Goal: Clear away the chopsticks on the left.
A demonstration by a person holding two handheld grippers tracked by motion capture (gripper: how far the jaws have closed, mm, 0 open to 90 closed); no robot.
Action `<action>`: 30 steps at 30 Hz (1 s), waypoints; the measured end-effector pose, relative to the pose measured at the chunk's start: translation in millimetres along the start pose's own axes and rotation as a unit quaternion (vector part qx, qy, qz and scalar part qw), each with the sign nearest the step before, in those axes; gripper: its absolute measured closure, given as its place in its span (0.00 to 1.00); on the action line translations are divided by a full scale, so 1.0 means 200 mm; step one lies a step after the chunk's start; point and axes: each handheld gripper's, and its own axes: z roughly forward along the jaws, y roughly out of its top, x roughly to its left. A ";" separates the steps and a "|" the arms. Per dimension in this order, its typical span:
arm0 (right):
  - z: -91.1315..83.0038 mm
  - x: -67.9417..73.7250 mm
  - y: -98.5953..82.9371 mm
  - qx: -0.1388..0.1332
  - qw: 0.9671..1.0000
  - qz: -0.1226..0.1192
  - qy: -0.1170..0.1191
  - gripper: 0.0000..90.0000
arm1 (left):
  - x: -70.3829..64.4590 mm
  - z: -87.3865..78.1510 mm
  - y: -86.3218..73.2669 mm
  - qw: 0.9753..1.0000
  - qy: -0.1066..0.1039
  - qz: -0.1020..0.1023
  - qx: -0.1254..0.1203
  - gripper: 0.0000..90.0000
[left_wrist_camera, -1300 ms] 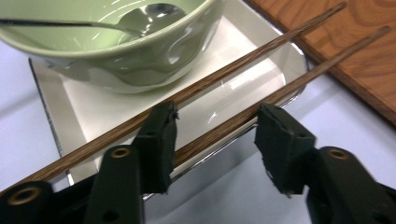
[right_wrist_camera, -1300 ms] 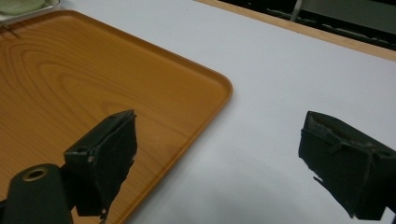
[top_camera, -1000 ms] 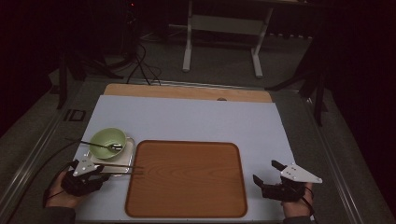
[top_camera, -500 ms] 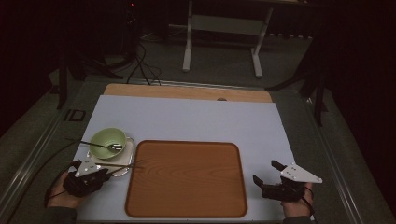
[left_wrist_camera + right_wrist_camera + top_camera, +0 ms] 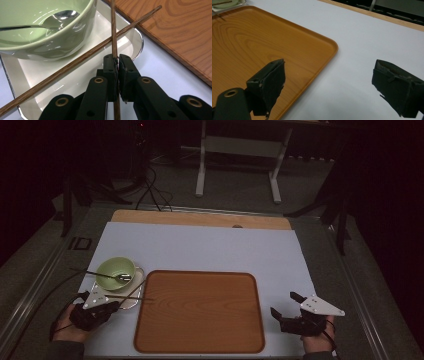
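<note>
The left gripper [image 5: 116,62] has its two black jaws pressed together on a thin wooden chopstick [image 5: 114,32], which runs straight up between the pads and on past the jaws' tips; its near end passes down between the jaw arms toward the hand. The step in hand looks like picking this one stick off the small metal dish [image 5: 130,42], with the grasp made and the lift about to come. Just beyond the tips the held stick crosses a second chopstick [image 5: 82,58], which lies slantwise across the dish with its far tip over the rim of the wooden tray [image 5: 180,32]; I cannot tell whether the two touch at the crossing. So the next move calls for a clean rise before any sideways travel, lest the loose stick be dragged along or knocked from the dish. Beside the sticks on the same dish stands a green bowl [image 5: 45,37] with a spoon [image 5: 57,17] in it, near enough that a swing toward it would strike its wall. In the high view the left gripper [image 5: 100,307] sits at the table's near left, and the held stick's long axis points from it rightward toward the tray [image 5: 200,312], lying nearly level. The right gripper [image 5: 329,87] hangs over the pale table cover [image 5: 367,42] just off the tray's near right corner, its jaws wide apart and holding nothing.
</note>
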 end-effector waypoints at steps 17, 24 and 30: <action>0.00 0.00 0.00 -0.001 1.000 0.000 0.000 0.12 | -0.05 0.00 0.06 1.000 -0.012 -0.007 -0.006 0.95; 0.00 0.00 0.00 -0.002 1.000 0.001 -0.001 0.12 | -0.09 -0.01 0.10 1.000 -0.019 -0.006 -0.021 0.95; 0.00 0.00 0.00 -0.002 1.000 0.002 -0.003 0.12 | -0.11 -0.03 0.13 0.999 -0.014 -0.015 -0.025 0.95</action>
